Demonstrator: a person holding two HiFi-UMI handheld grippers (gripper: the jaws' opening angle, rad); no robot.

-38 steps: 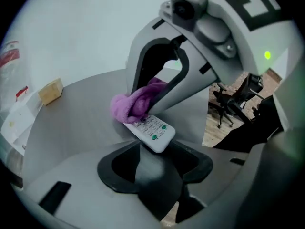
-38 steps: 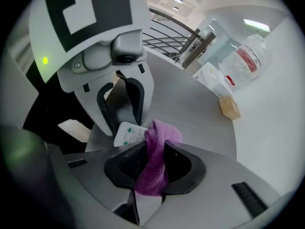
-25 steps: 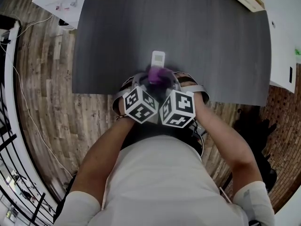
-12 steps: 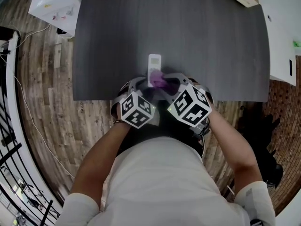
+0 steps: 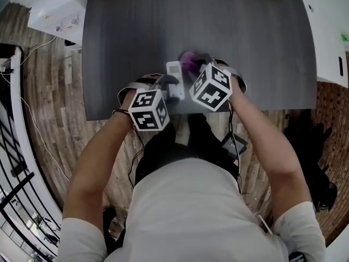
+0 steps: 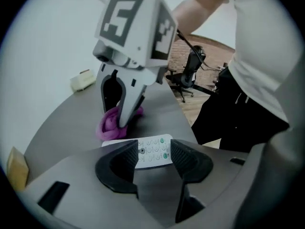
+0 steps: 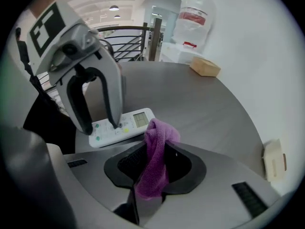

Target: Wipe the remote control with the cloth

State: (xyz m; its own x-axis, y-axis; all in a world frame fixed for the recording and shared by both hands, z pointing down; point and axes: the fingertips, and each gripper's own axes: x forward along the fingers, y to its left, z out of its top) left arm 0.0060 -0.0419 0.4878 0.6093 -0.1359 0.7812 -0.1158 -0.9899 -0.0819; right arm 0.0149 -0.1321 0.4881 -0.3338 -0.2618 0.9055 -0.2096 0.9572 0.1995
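A white remote control (image 5: 173, 72) lies on the dark grey table (image 5: 245, 48), display end away from me. My left gripper (image 6: 151, 163) stands open over its button end (image 6: 152, 151). In the right gripper view, one of its fingers (image 7: 113, 113) rests on the keypad and the other stands at the remote's near end. My right gripper (image 7: 155, 162) is shut on a purple cloth (image 7: 159, 132). The bunched cloth (image 5: 189, 63) sits just right of the remote's display end (image 7: 141, 119), low by the tabletop. Whether it touches the remote is unclear.
A tan box (image 7: 205, 67) and a cream object (image 7: 274, 159) lie far off on the table. The table's front edge (image 5: 109, 116) runs just behind my grippers. A white box (image 5: 57, 7) sits on the wooden floor at the left, and an office chair base (image 6: 190, 73) stands behind me.
The cloth has gone from the remote's near end up to the right of its display end. My left gripper has shifted left and sits at the remote's button end.
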